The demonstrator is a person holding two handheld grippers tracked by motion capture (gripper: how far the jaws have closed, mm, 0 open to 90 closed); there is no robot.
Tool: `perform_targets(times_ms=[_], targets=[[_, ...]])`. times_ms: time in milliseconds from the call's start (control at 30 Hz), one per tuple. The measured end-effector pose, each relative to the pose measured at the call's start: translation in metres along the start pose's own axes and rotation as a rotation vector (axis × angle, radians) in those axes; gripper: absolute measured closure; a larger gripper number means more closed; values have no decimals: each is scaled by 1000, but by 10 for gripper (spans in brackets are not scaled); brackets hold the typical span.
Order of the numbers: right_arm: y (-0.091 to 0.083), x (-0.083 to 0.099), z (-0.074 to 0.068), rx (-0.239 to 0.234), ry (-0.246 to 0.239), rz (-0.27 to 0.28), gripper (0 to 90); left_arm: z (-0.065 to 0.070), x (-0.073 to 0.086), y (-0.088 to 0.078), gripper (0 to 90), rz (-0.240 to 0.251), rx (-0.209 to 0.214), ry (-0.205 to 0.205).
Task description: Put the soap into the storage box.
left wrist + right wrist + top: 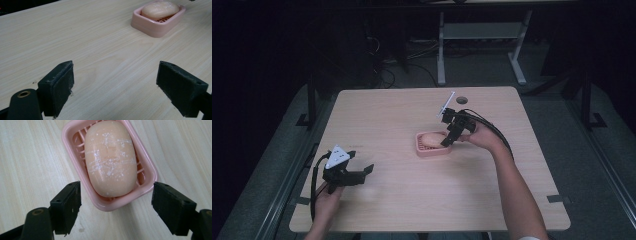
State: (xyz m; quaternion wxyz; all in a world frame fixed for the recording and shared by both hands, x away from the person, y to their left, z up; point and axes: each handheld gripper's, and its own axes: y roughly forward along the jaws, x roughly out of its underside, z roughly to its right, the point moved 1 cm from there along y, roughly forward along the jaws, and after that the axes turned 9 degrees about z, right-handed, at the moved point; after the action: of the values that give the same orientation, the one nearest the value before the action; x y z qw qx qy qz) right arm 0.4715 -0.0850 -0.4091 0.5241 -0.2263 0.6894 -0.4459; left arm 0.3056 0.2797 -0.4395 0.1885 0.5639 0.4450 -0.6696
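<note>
Right gripper (115, 202) jaws spread wide, empty, straddling the near end of the pink soap dish (146, 165); soap bar (110, 157) lies in the dish, mid-table (412, 200). Looks like release or pre-grasp; next probably back off or close in. Left gripper (115, 87) wide, idle.

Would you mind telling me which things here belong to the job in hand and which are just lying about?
In the job:
- bar of soap
- pink soap dish holding it
- right hand-held gripper, open above the dish

Lying about:
- left hand-held gripper, open over bare table
- white desk legs behind
</note>
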Motion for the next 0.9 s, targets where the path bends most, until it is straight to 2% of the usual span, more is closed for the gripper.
perform_targets(times_ms=[600, 900], targets=[[-10, 9, -2, 13, 12, -5, 223, 0, 0, 0, 143, 1, -1, 1], [-15, 15, -3, 23, 23, -13, 190, -1, 1, 0, 143, -4, -1, 1]])
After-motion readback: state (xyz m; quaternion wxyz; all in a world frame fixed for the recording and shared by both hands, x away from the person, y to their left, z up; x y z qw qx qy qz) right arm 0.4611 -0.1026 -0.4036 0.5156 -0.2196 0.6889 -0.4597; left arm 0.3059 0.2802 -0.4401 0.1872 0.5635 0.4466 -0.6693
